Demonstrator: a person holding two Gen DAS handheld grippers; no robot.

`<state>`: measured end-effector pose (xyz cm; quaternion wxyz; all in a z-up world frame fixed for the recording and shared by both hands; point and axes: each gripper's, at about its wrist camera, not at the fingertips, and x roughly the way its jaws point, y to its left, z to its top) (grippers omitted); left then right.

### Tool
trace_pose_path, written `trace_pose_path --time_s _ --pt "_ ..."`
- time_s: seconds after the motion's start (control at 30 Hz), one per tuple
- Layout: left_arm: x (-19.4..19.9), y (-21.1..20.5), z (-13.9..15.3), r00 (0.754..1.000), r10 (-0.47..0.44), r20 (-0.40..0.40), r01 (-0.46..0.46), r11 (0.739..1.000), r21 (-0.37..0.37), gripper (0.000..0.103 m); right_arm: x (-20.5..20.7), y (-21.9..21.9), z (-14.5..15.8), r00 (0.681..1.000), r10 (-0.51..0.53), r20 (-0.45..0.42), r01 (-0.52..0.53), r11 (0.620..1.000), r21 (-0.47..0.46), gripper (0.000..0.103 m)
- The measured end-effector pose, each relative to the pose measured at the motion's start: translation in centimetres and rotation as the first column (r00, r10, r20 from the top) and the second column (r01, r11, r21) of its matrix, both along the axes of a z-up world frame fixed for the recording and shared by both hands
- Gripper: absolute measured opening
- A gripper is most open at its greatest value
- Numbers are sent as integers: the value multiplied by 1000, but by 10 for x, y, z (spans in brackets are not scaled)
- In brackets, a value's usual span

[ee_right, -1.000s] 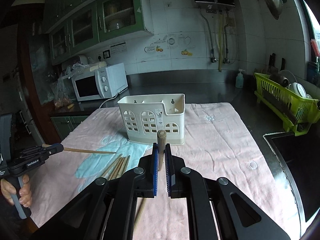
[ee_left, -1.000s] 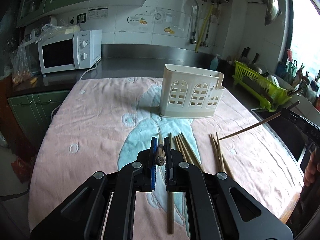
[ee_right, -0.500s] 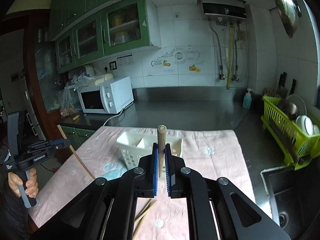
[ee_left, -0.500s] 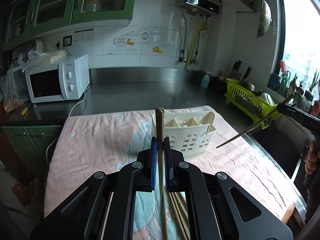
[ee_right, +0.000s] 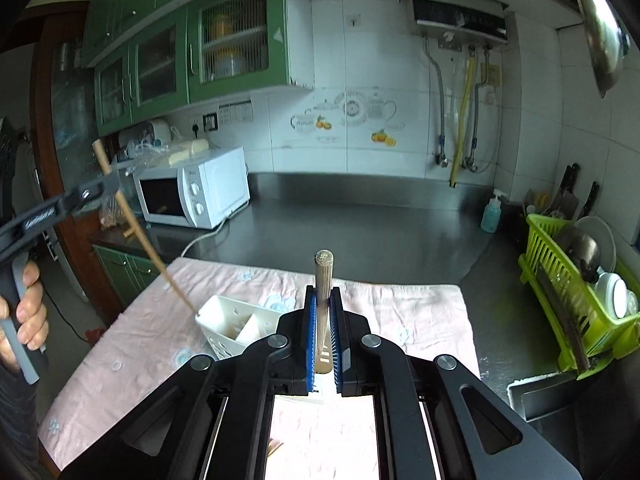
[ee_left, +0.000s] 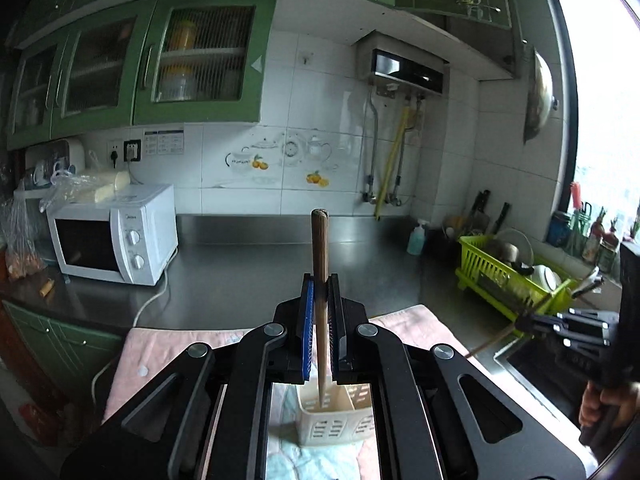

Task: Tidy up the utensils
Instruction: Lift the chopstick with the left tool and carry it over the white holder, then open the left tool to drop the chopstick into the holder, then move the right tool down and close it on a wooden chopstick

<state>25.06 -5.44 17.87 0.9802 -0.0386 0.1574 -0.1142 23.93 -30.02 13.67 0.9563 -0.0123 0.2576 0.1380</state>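
over the pink towel [ee_right: 420, 316], at 6 o'clock in my left wrist view, the cream utensil holder [ee_left: 320, 420] sits directly under my left gripper [ee_left: 320, 308]. that gripper is clamped tight on 1 chopstick [ee_left: 319, 264], held upright, and its thin tip already dips into the holder's left compartment; from the right wrist view the same stick slants down from 10 o'clock to the holder's near corner [ee_right: 224, 320]. my right gripper [ee_right: 323, 322] is pinched narrow on a 2nd chopstick [ee_right: 323, 280], also upright, its butt end toward the lens. its lower end hangs just above the holder's right side, though i cannot tell if it has crossed the rim, since my own fingers hide that part.

as for progress, i judge this an early-to-middle stage: 2 sticks are poised for release and neither is let go. apart from the tip of my left stick, the little of the holder's inside that shows looks bare. a sliver of wood [ee_right: 276, 449] lies on the towel at 6 o'clock in the right view, so more seems left to collect, but the grippers cover most of the cloth and i cannot count what remains.
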Motion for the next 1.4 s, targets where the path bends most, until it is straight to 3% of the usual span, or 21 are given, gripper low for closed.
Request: trace_pose_path --time_s 0.07,0.23,0.43,0.53,0.6,0.7,0.77,0.9,1.07,1.4 --pt "15 -4 -7 1000 10 -6 -10 1000 1 5 7 2 -7 1000 4 -16 -4 1000 -8 6" --pt "51 -8 -35 994 7 -107 -8 1000 -6 5 22 5 -26 998 14 -59 -15 1000 -17 6" --pt "70 -3 -67 979 -11 -203 5 1000 -28 6 33 11 -48 995 15 -99 -17 1000 -16 7" --pt "69 -1 -74 979 -2 -205 -2 1000 -20 11 35 13 -53 995 13 -98 -15 1000 -16 7" --pt "66 -2 -72 979 -8 -203 4 1000 -21 14 34 14 -54 996 6 -88 -8 1000 -22 13" --pt "56 -2 -68 982 -7 -191 4 1000 -16 26 25 12 -49 998 -11 -62 10 1000 -16 17" --pt "43 -1 -62 985 -10 -174 8 1000 -11 37 12 8 -45 999 -23 -38 23 1000 -7 26" --pt "10 2 -57 989 -16 -145 16 1000 2 48 -27 7 -44 999 -45 12 46 999 -15 27" --pt "-37 13 -64 990 -17 -138 18 1000 10 52 -81 15 -68 1000 -7 -16 8 1000 25 27" --pt "-119 46 -108 987 39 -158 -36 999 23 55 -165 48 -163 974 49 -221 -15 988 152 26"
